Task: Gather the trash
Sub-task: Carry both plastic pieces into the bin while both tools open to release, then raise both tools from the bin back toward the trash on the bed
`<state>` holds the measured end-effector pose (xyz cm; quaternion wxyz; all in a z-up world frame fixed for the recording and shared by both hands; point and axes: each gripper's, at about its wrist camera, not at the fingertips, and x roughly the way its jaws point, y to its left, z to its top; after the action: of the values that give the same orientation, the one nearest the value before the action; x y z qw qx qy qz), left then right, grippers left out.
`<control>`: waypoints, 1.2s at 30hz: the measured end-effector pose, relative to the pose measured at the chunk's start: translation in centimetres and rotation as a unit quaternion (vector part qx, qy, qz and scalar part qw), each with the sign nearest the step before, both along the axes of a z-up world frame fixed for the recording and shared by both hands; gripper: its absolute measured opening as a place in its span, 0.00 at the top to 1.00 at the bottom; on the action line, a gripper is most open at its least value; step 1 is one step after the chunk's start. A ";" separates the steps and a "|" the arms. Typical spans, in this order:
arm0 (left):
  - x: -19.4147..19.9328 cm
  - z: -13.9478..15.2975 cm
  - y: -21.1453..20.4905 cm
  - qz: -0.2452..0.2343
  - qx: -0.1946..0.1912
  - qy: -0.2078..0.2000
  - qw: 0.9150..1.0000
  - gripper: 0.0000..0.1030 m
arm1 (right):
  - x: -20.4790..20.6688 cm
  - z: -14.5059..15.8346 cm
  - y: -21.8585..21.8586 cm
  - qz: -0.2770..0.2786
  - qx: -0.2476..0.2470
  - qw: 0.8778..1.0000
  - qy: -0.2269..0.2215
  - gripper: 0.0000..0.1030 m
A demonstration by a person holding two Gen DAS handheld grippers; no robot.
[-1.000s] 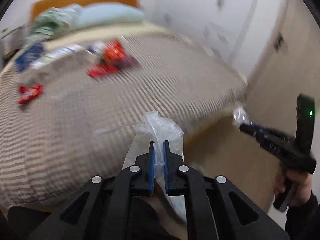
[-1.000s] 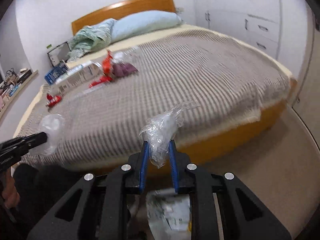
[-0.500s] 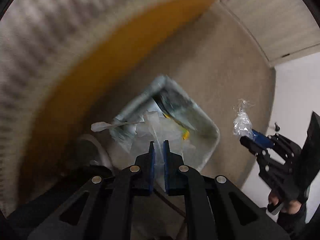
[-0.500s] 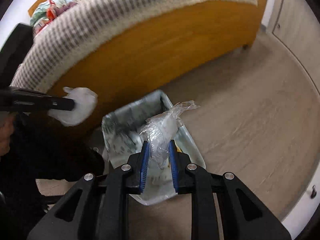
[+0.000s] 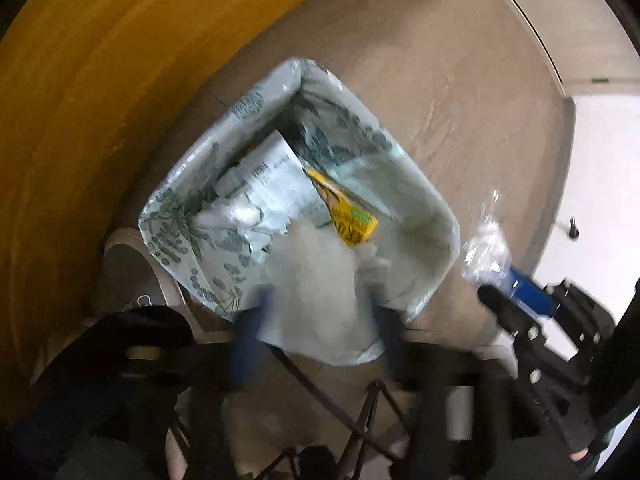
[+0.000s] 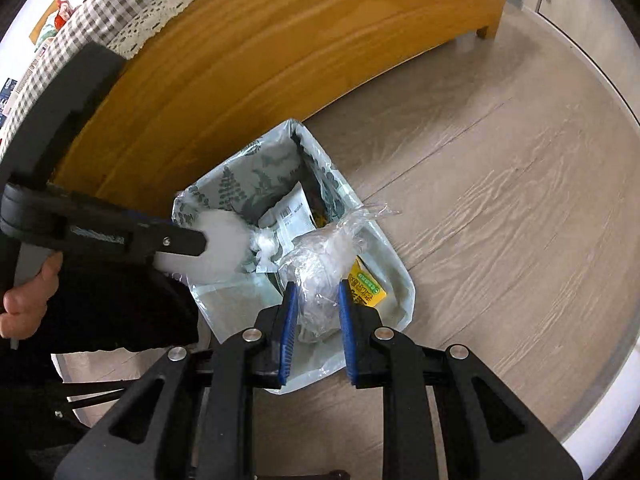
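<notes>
A bin lined with a leaf-print bag (image 5: 436, 208) stands on the floor against the bed frame. It holds a white barcoded packet (image 5: 272, 176) and a yellow wrapper (image 5: 352, 220). Right above it my left gripper (image 5: 316, 320) is blurred, its jaws opening. A whitish plastic bag (image 5: 316, 280) hangs loose between the spread fingers. From the right wrist view the left gripper (image 6: 200, 242) reaches in from the left with that white plastic (image 6: 224, 248) at its tip. My right gripper (image 6: 316, 292) is shut on crumpled clear plastic wrap (image 6: 324, 256) over the bin's (image 6: 404, 280) near edge.
The orange wooden bed frame (image 6: 280, 40) rises just behind the bin, with the checked bedcover (image 6: 132, 8) above. Pale wood floor (image 6: 500, 200) spreads to the right. A grey slipper (image 5: 124, 268) lies left of the bin. A hand (image 6: 24, 308) grips the left tool.
Both grippers came down from over the bed and now point down at the bin. The left jaws, shut on the whitish bag before, have spread apart. The right still grips its wrap.
</notes>
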<state>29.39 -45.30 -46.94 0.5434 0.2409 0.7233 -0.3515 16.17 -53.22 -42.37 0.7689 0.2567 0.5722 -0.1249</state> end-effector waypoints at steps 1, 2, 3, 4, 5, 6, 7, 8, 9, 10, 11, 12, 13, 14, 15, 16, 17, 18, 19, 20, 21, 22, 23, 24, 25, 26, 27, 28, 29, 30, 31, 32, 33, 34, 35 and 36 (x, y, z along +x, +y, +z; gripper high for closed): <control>0.0 0.2 -0.1 -0.005 0.000 -0.008 1.000 0.33 | 0.0 -0.1 0.1 0.002 0.001 1.000 0.001 0.80; 0.0 0.3 -0.2 -0.010 0.003 -0.012 1.000 0.33 | -0.1 -0.1 0.0 0.003 0.002 1.000 0.003 0.80; 0.2 0.5 -0.2 -0.009 0.002 -0.014 1.000 0.33 | 0.1 -0.3 0.0 0.005 0.002 1.000 0.005 0.80; 0.7 0.9 0.0 0.001 0.002 -0.017 1.000 0.33 | 0.4 -0.4 0.0 0.007 0.003 1.000 0.007 0.80; 1.3 1.3 0.4 0.013 0.002 -0.022 1.000 0.33 | 0.5 -0.6 0.1 0.008 0.003 1.000 0.007 0.80; 1.7 1.7 0.7 0.023 0.003 -0.031 0.999 0.33 | 0.8 -0.6 0.1 0.010 0.003 1.000 0.007 0.80; 2.4 2.5 1.2 0.037 -0.001 -0.040 0.999 0.33 | 1.1 -0.8 0.1 0.011 0.003 1.000 0.007 0.80; 2.8 3.0 1.4 0.046 -0.006 -0.041 0.998 0.33 | 1.5 -1.0 0.1 0.015 0.004 1.000 0.008 0.80; 3.1 3.4 1.7 0.054 -0.009 -0.042 0.998 0.33 | 1.7 -1.0 0.1 0.019 0.003 1.000 0.008 0.80; 3.5 4.1 2.1 0.065 -0.016 -0.043 0.997 0.33 | 2.1 -1.1 0.1 0.024 0.001 1.000 0.007 0.79; 3.7 4.9 2.4 0.070 -0.022 -0.049 0.996 0.33 | 2.7 -1.2 0.2 0.031 0.002 1.000 0.006 0.79; 3.8 5.5 2.6 0.070 -0.025 -0.059 0.996 0.33 | 3.1 -1.3 0.2 0.035 0.003 0.999 0.005 0.79; 3.8 6.0 2.9 0.070 -0.032 -0.073 0.994 0.33 | 3.7 -1.5 0.3 0.042 0.006 0.999 0.004 0.79; 3.8 6.6 3.2 0.072 -0.040 -0.082 0.993 0.33 | 4.4 -2.0 0.3 0.048 0.010 0.999 0.005 0.79; 3.8 7.0 3.5 0.073 -0.045 -0.085 0.993 0.33 | 4.9 -2.4 0.3 0.053 0.014 0.998 0.007 0.78; 3.8 7.5 3.8 0.074 -0.052 -0.086 0.992 0.33 | 5.9 -3.0 0.4 0.061 0.019 0.998 0.013 0.76; 3.9 7.9 4.0 0.077 -0.057 -0.088 0.992 0.33 | 6.9 -3.5 0.5 0.068 0.023 0.997 0.016 0.73; 3.9 8.2 4.2 0.079 -0.060 -0.091 0.991 0.33 | 7.7 -4.0 0.6 0.072 0.027 0.997 0.018 0.55; 4.0 8.3 4.3 0.080 -0.059 -0.093 0.991 0.33 | 8.6 -4.7 0.5 0.072 0.031 0.997 0.022 0.41; 4.2 8.4 4.4 0.083 -0.057 -0.097 0.990 0.33 | 9.3 -5.0 0.2 0.064 0.030 0.997 0.022 0.40; 4.4 8.3 4.5 0.088 -0.053 -0.099 0.990 0.33 | 9.7 -5.3 -0.1 0.057 0.026 0.998 0.020 0.40; 4.6 8.2 4.5 0.091 -0.051 -0.099 0.990 0.33 | 10.0 -5.5 -0.5 0.046 0.022 0.998 0.022 0.40; 4.7 8.2 4.6 0.095 -0.047 -0.101 0.989 0.33 | 10.1 -5.5 -0.9 0.035 0.021 0.999 0.022 0.40; 4.9 8.1 4.6 0.097 -0.046 -0.101 0.989 0.33 | 10.1 -5.4 -1.3 0.025 0.022 0.999 0.020 0.40; 5.0 8.2 4.6 0.098 -0.047 -0.100 0.989 0.33 | 9.8 -5.0 -1.8 0.015 0.023 1.000 0.014 0.40; 5.0 8.2 4.7 0.098 -0.048 -0.100 0.989 0.33 | 9.4 -4.6 -2.1 0.009 0.021 1.000 0.009 0.40; 5.0 8.2 4.6 0.095 -0.047 -0.100 0.989 0.33 | 9.0 -4.3 -2.3 0.005 0.017 1.000 0.009 0.40; 4.9 8.2 4.6 0.093 -0.047 -0.099 0.990 0.33 | 8.3 -4.1 -2.6 0.001 0.010 1.000 0.010 0.40; 4.8 8.1 4.5 0.091 -0.047 -0.097 0.990 0.33 | 8.0 -4.0 -2.8 0.000 0.009 1.000 0.013 0.40; 4.7 8.0 4.4 0.089 -0.047 -0.094 0.990 0.33 | 7.4 -3.9 -2.9 -0.001 0.009 1.000 0.015 0.40; 4.6 8.0 4.3 0.088 -0.046 -0.093 0.991 0.33 | 6.7 -3.7 -3.1 -0.004 0.008 1.000 0.019 0.40; 4.6 7.9 4.3 0.088 -0.046 -0.092 0.991 0.33 | 6.0 -3.5 -3.2 -0.007 0.007 1.000 0.021 0.40; 4.6 7.9 4.4 0.088 -0.045 -0.092 0.991 0.33 | 5.6 -3.4 -3.2 -0.009 0.006 1.000 0.023 0.40; 4.6 7.8 4.4 0.088 -0.044 -0.091 0.991 0.33 | 5.0 -3.1 -3.3 -0.013 0.004 1.000 0.025 0.40; 4.6 7.8 4.4 0.089 -0.043 -0.089 0.991 0.33 | 4.5 -2.9 -3.4 -0.018 0.004 1.000 0.025 0.40; 4.7 7.7 4.5 0.090 -0.040 -0.088 0.991 0.33 | 4.1 -2.7 -3.4 -0.022 0.005 0.999 0.025 0.40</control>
<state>34.07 -40.83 -39.25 0.6437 0.1826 0.6767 -0.3072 20.23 -56.61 -45.06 0.7504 0.2695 0.5858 -0.1450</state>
